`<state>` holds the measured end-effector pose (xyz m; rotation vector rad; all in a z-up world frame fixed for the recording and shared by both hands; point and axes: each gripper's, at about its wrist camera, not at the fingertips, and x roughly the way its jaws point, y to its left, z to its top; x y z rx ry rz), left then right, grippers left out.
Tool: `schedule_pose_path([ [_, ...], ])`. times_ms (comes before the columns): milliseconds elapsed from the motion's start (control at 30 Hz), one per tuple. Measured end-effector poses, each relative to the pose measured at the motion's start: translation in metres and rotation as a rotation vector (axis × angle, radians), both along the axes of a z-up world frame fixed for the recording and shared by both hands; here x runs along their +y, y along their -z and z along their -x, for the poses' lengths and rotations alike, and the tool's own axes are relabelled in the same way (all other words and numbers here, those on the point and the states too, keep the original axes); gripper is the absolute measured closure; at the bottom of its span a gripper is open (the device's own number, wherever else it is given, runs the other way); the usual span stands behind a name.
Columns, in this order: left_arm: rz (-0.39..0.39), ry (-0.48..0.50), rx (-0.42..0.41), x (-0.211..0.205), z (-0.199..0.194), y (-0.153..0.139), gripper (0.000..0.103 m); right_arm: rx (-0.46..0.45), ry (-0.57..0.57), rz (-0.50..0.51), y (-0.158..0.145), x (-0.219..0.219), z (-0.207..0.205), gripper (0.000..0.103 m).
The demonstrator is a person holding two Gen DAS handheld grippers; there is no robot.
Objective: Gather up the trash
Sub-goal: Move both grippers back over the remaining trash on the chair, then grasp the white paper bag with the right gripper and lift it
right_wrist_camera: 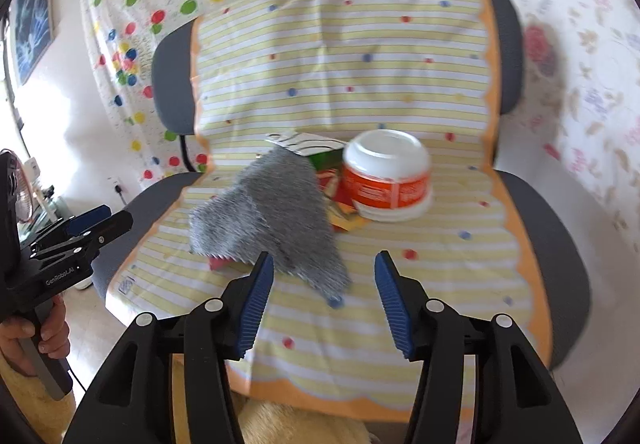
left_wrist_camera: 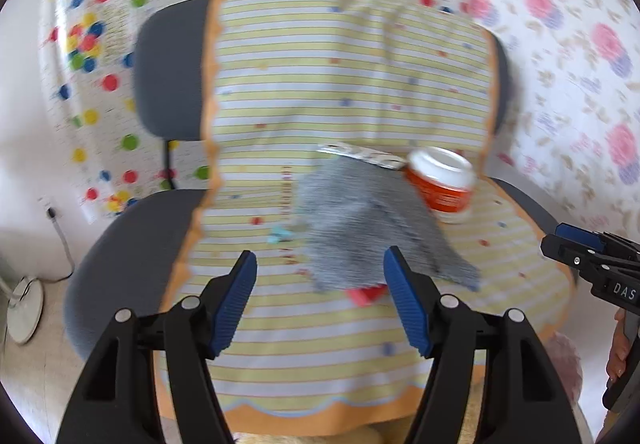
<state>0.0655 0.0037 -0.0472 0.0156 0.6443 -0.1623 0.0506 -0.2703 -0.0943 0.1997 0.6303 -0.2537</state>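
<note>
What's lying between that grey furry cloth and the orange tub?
Flat packets, partly tucked under the grey furry cloth, fill the gap to the orange tub; the right wrist view shows them best.

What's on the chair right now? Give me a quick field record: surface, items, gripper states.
surface: grey office chair draped with a yellow-striped cloth
item 1: orange and white tub, upside down on the seat
item 2: grey fuzzy cloth, lying partly over other items
item 3: flat packaging behind the grey fuzzy cloth, beside the tub; type unclear
item 4: small red piece peeking from under the grey fuzzy cloth
left gripper: open, empty
right gripper: open, empty
</note>
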Motion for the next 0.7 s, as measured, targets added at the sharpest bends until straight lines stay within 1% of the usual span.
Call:
schedule_pose_path([
  [133, 0.003, -0.065, 0.016, 0.027, -0.020, 0.005, 0.039, 0.031, -0.111, -0.036, 0.008, 0.010, -0.061, 0.046],
  [167, 0.007, -0.076, 0.022, 0.032, -0.025, 0.007, 0.039, 0.038, -0.128, -0.043, 0.010, 0.012, -0.071, 0.046],
  [200, 0.013, -0.082, 0.027, 0.036, -0.026, 0.008, 0.039, 0.051, -0.152, -0.052, 0.013, 0.014, -0.090, 0.046],
  [300, 0.031, -0.085, 0.042, 0.046, -0.035, 0.010, 0.039, 0.048, -0.133, -0.032, 0.010, 0.009, -0.120, 0.046],
  [367, 0.020, -0.097, 0.040, 0.050, -0.040, 0.011, 0.039, 0.045, -0.099, -0.018, 0.006, -0.001, -0.139, 0.047],
  [467, 0.007, -0.104, 0.032, 0.052, -0.055, 0.014, 0.039, 0.068, -0.042, 0.002, 0.006, -0.021, -0.169, 0.048],
  [500, 0.003, -0.104, 0.033, 0.051, -0.062, 0.015, 0.039, 0.092, -0.036, 0.021, 0.009, -0.026, -0.180, 0.049],
  [600, -0.001, -0.096, 0.036, 0.050, -0.077, 0.018, 0.039, 0.138, -0.071, 0.074, 0.015, -0.026, -0.205, 0.049],
  [700, 0.017, -0.075, 0.046, 0.048, -0.093, 0.022, 0.039, 0.167, -0.115, 0.121, 0.022, -0.026, -0.228, 0.048],
])
